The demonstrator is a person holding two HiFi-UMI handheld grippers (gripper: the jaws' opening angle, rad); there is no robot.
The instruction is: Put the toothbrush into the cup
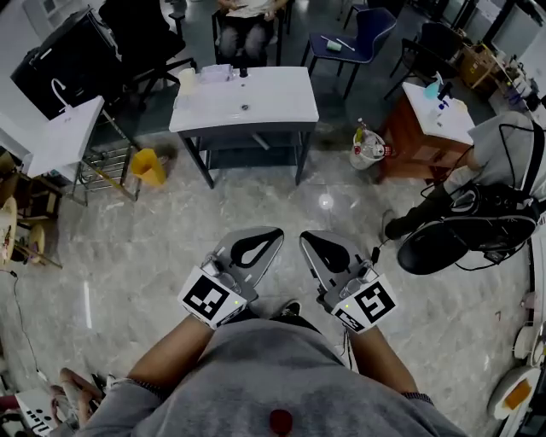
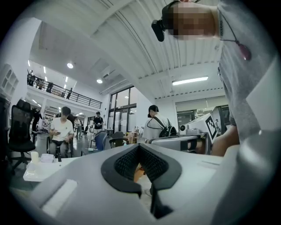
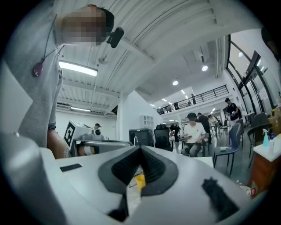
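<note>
I hold both grippers close to my body, side by side, level and aimed at a white washbasin table (image 1: 281, 107) across the floor. My left gripper (image 1: 278, 230) has its jaws closed tip to tip with nothing between them, as the left gripper view (image 2: 139, 146) also shows. My right gripper (image 1: 304, 235) is likewise shut and empty (image 3: 140, 147). A pale cup (image 1: 188, 79) stands at the table's far left corner, beside a small white pack (image 1: 217, 74) and a dark tap (image 1: 244, 72). I cannot pick out the toothbrush at this distance.
A stretch of marble floor lies between me and the table. A yellow bin (image 1: 148, 166) sits left of it, a white bucket (image 1: 368, 147) and a wooden cabinet (image 1: 431, 128) to its right. A person (image 1: 247, 21) sits behind the table; another crouches with a black bag (image 1: 461, 235) at right.
</note>
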